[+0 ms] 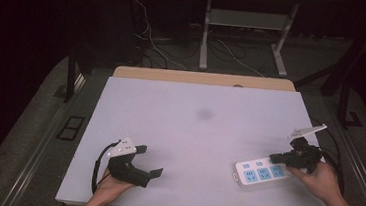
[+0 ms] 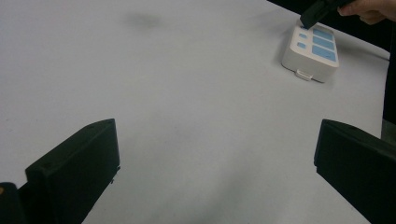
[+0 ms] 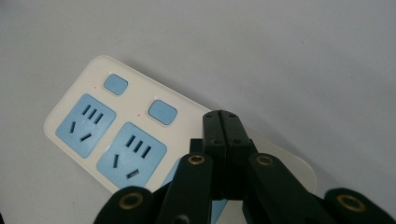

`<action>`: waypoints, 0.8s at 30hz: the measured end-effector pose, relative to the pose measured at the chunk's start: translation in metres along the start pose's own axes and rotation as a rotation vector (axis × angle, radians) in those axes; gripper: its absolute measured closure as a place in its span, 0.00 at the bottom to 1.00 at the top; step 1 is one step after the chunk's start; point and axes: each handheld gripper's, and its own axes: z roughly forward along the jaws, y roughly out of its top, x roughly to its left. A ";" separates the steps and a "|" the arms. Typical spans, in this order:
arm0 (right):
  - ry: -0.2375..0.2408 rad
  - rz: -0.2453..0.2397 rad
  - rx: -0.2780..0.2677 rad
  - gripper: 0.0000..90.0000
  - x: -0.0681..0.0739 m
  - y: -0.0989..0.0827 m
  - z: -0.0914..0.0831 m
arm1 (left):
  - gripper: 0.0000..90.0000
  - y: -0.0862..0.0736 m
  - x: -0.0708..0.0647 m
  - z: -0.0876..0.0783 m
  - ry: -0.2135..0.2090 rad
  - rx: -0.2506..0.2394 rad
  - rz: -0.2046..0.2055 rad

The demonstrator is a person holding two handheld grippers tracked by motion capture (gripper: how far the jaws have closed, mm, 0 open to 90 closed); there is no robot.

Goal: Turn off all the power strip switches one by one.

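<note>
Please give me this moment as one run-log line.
right gripper: shut, tip over power strip | left gripper: open, empty, apart | table: strip front-right

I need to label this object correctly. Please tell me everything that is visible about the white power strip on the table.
The power strip is a white, rounded-corner block, plastic by its look, with light blue socket faces and small blue buttons beside tiny red dots. It lies flat, face up, near the table's right front edge. The right gripper, jaws shut, hangs over its third button; whether it touches is unclear.
</note>
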 end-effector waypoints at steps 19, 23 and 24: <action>-0.001 0.010 0.005 1.00 0.000 0.000 0.001 | 0.00 0.000 0.000 0.000 -0.002 0.005 0.008; -0.007 0.002 0.003 1.00 0.001 -0.001 0.001 | 0.00 0.000 0.000 0.000 0.000 0.007 0.006; -0.008 0.002 0.003 1.00 0.001 -0.001 0.001 | 0.00 0.000 0.000 0.000 0.001 0.007 0.005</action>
